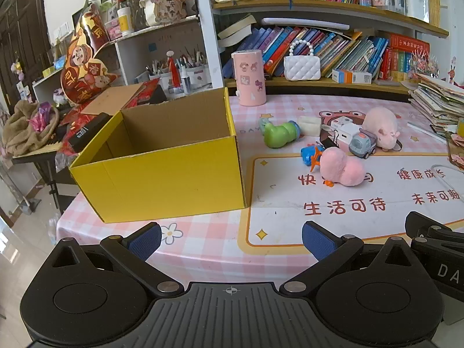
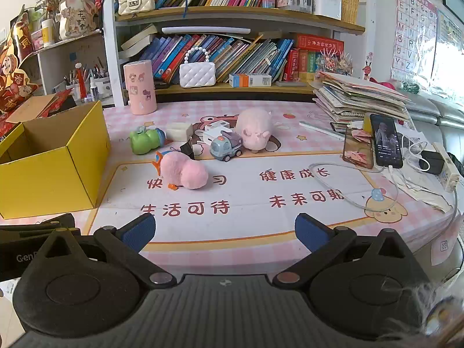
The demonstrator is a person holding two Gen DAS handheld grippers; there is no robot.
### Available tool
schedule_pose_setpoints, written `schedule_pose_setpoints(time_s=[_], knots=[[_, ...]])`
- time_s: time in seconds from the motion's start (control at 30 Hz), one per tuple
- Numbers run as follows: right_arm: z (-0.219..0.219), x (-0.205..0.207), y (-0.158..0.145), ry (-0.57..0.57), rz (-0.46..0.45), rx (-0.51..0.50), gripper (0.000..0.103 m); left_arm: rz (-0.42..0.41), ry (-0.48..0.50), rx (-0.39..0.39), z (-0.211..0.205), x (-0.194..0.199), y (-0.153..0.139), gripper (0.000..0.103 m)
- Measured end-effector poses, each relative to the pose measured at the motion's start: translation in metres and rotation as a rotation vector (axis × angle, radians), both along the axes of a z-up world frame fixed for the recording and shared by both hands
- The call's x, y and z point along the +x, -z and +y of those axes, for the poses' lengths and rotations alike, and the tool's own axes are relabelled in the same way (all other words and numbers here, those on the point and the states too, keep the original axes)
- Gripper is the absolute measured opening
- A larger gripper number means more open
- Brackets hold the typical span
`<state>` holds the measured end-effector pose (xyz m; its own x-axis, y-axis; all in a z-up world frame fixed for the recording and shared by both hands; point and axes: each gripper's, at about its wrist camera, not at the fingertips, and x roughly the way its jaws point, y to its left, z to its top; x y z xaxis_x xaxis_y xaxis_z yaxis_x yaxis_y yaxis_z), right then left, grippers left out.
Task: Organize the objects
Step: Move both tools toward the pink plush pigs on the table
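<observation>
An open yellow cardboard box (image 1: pixel 162 179) (image 2: pixel 49 174) stands at the table's left, with nothing visible inside. To its right lies a cluster of toys: a pink plush (image 1: pixel 342 166) (image 2: pixel 185 171), a pink pig plush (image 1: pixel 381 127) (image 2: pixel 255 129), a grey-blue toy car (image 1: pixel 362 143) (image 2: pixel 226 146), a green toy (image 1: pixel 279 134) (image 2: pixel 145 140) and a blue and orange toy (image 1: pixel 311 153). My left gripper (image 1: pixel 232 239) hangs open at the table's near edge, in front of the box. My right gripper (image 2: pixel 224 232) is open too, over the mat, well short of the toys.
A pink cylinder tin (image 1: pixel 249 78) (image 2: pixel 140 87) stands behind the toys. Two phones (image 2: pixel 385 142) with cables lean at the right, before a stack of papers (image 2: pixel 359 98). Bookshelves (image 2: pixel 232 11) rise along the table's back. A small white box (image 2: pixel 179 131) and a white charger (image 2: pixel 216 136) lie among the toys.
</observation>
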<state>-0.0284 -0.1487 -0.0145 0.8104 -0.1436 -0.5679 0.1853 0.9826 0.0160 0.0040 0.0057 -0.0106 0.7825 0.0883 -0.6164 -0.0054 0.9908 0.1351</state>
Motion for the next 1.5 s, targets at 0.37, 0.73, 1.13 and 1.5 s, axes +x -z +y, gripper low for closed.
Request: schedule_pose_setpoints(time_s=[0.37, 0.73, 1.13, 1.5], knots=[[-0.002, 0.001, -0.002, -0.004, 0.001, 0.000, 0.103, 0.005, -0.009, -0.004, 0.000, 0.003, 0.004, 0.103], [-0.003, 0.018, 0.004, -0.026, 0.011, -0.011, 0.103, 0.022, -0.037, -0.016, -0.011, 0.013, 0.002, 0.103], [-0.027, 0.046, 0.005, -0.067, 0.041, -0.001, 0.103, 0.047, -0.068, -0.021, -0.029, 0.037, 0.001, 0.103], [-0.058, 0.086, 0.008, -0.117, 0.068, 0.008, 0.103, 0.065, -0.111, -0.045, -0.056, 0.066, 0.005, 0.103]])
